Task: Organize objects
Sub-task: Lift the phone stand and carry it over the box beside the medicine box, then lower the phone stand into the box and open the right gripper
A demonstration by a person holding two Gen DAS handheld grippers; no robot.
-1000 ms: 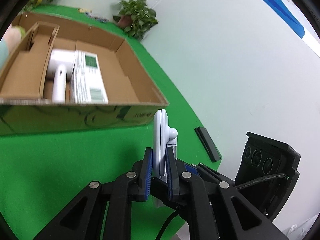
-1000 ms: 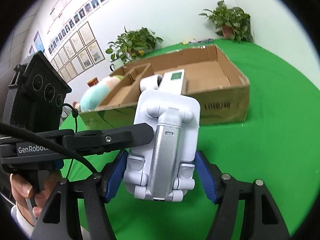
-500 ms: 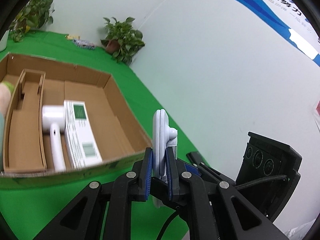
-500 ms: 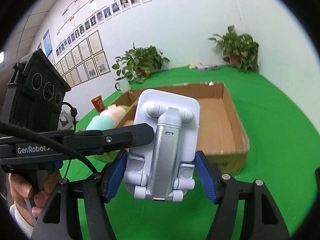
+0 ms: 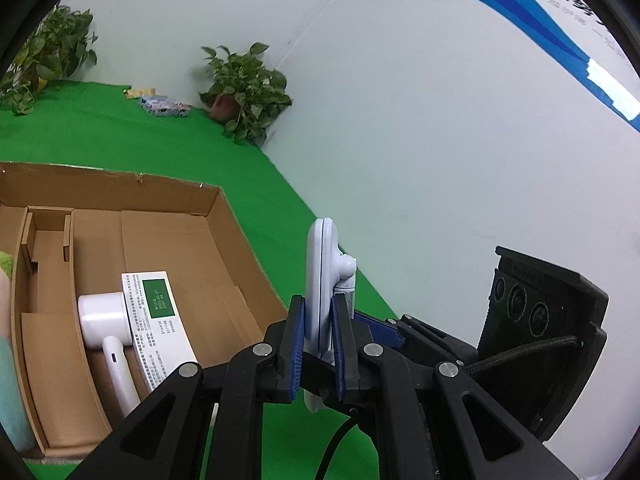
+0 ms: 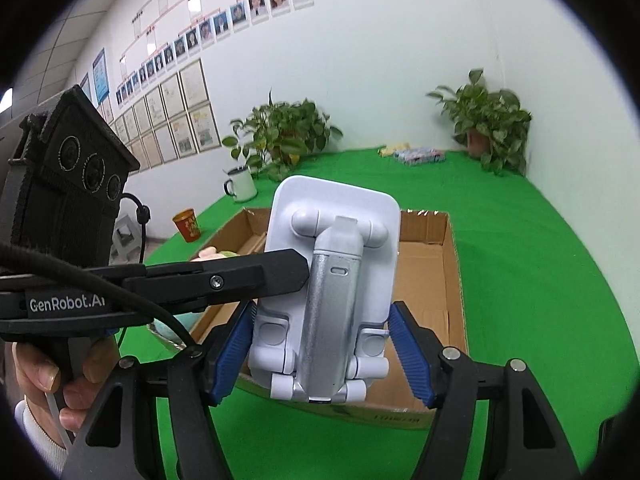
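Observation:
A white folding phone stand is held edge-on between the blue pads of my left gripper, which is shut on it. In the right wrist view the stand shows its back with a silver arm; my right gripper straddles its lower sides, and a small gap shows at the right pad. The stand hangs in the air above the near edge of an open cardboard box, also in the right wrist view. Inside lie a white hair dryer and a white carton with a green label.
A plush toy lies at the box's left side. Green cloth covers the table. Potted plants, a white mug, a red-gold cup and small packets stand along the back near the walls.
Both grippers have risen with the stand and moved towards the box. The box now sits lower in both views and more of its inside shows.

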